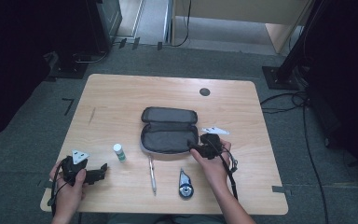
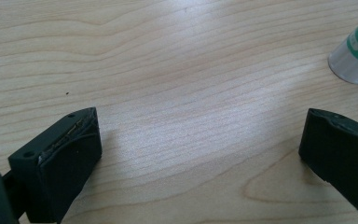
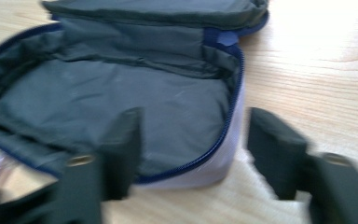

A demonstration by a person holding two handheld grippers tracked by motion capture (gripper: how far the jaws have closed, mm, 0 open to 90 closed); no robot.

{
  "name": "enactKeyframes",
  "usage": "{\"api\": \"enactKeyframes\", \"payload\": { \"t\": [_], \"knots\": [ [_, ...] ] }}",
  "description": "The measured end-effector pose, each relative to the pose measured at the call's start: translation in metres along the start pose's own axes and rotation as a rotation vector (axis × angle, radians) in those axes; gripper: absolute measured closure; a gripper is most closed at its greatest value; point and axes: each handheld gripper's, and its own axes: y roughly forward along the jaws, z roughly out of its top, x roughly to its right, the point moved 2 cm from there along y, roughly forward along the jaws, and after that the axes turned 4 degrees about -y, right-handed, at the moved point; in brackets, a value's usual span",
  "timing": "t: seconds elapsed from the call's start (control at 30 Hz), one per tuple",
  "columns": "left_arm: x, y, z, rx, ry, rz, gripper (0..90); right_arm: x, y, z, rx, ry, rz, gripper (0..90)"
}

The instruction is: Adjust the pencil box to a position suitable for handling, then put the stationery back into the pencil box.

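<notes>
**Right gripper open at the edge of the open pouch**

The right gripper (image 1: 196, 148) is at the near right corner of the open pouch (image 1: 168, 135). In the right gripper view, which is blurred, its jaws stand apart with the zipper wall of the pouch (image 3: 121, 88) between them; one jaw is over the grey lining and the other is over the bare wood outside. The pads do not press on the fabric. The left gripper (image 1: 101, 171) lies low at the near left part of the table (image 1: 121, 93), held by the left hand (image 1: 70, 186). In the left gripper view its jaws are wide apart and between them there is only wood.

Count of the things on the table: one pouch, lying open with the lid folded away from the person; one small white bottle with green cap (image 1: 119, 152), standing just left of the pouch; one pen (image 1: 152, 173) in front of the pouch; one correction tape roller (image 1: 185, 185) to the right of the pen; one dark round hole (image 1: 204, 91) near the far edge.

The pen and the roller are near the front edge but fully on the table. The far half and the left side of the table have much free wood. Between the two grippers stand the bottle and the pen.
</notes>
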Motion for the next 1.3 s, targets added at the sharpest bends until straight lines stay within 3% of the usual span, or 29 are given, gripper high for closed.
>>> {"api": "enactKeyframes", "payload": {
  "t": [0.03, 0.07, 0.13, 0.17, 0.27, 0.43, 0.63, 0.83, 1.0, 1.07, 1.13, 1.3],
  "knots": [
    [0.0, 0.0, 0.0, 0.0, 0.0, 0.0, 0.0, -0.001, -0.003, -0.001, -0.005, -0.004, 0.006, 14.3],
    [0.0, 0.0, 0.0, 0.0, 0.001, -0.001, 0.0, -0.001, -0.003, -0.001, -0.005, -0.004, 0.006, 14.3],
    [0.0, 0.0, 0.0, -0.001, 0.003, -0.001, 0.0, -0.005, -0.009, -0.006, -0.027, -0.029, -0.002, 0.8],
    [0.0, 0.0, 0.0, -0.002, 0.001, -0.001, 0.0, -0.007, -0.012, -0.009, -0.031, -0.048, 0.001, 0.0],
    [-0.001, 0.0, 0.001, -0.002, 0.001, -0.001, 0.0, -0.011, -0.025, -0.02, -0.026, -0.088, 0.017, 0.0],
    [-0.001, 0.001, 0.001, -0.002, 0.002, 0.0, 0.0, -0.011, -0.043, -0.044, -0.047, -0.077, 0.054, 0.0],
    [-0.001, 0.001, 0.001, -0.002, 0.003, 0.0, 0.0, -0.016, -0.049, -0.057, -0.063, -0.084, 0.075, 0.0],
    [-0.001, 0.001, 0.001, -0.002, 0.001, 0.001, 0.0, -0.027, -0.057, -0.08, -0.091, -0.134, 0.116, 0.0],
    [-0.001, 0.001, 0.002, -0.001, 0.002, 0.0, 0.0, -0.035, -0.056, -0.093, -0.112, -0.136, 0.132, 0.0],
    [-0.001, 0.001, 0.002, -0.001, 0.003, 0.0, 0.0, -0.037, -0.055, -0.095, -0.119, -0.151, 0.129, 0.0],
    [-0.001, 0.001, 0.002, -0.001, 0.003, 0.0, 0.0, -0.047, -0.051, -0.097, -0.123, -0.199, 0.113, 0.0],
    [-0.001, 0.001, 0.002, -0.001, 0.003, 0.001, 0.0, -0.057, -0.049, -0.1, -0.121, -0.238, 0.107, 0.0]
  ]
}}
